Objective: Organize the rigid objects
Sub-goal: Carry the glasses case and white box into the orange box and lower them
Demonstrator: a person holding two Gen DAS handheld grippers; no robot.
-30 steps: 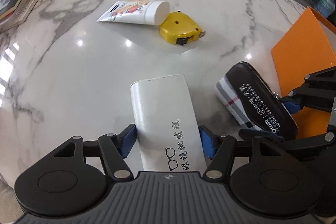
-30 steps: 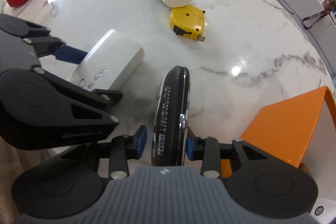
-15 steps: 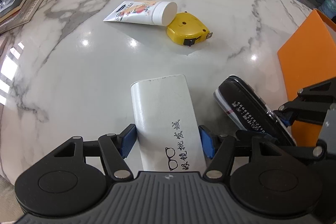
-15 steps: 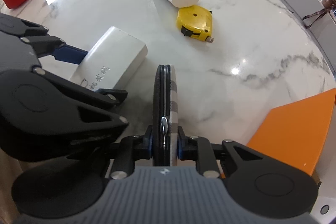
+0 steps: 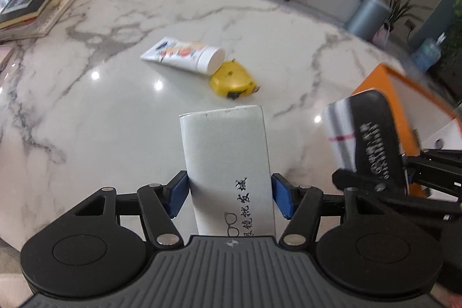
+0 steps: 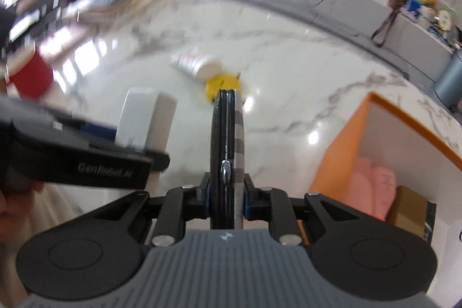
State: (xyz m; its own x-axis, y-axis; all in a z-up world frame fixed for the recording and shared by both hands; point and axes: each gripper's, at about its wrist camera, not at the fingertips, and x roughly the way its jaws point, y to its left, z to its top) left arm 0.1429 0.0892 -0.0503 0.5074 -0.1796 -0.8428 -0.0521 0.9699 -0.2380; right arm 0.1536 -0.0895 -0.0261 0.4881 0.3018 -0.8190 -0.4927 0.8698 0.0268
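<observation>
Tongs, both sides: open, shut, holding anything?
Left tongs: shut on the white glasses case.
Right tongs: shut on the black zip case.

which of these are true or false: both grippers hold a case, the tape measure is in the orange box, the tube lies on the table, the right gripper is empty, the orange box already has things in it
1. Both grippers hold a case. True: the left gripper is shut on the white glasses case, and the right gripper is shut on the black zip case.
2. The tape measure is in the orange box. False: the yellow tape measure lies on the marble table, outside the orange box.
3. The tube lies on the table. True: the white tube lies on its side, its cap against the tape measure.
4. The right gripper is empty. False: it clamps the black zip case edge-on.
5. The orange box already has things in it. True: pink items and a brown item show inside.
</observation>
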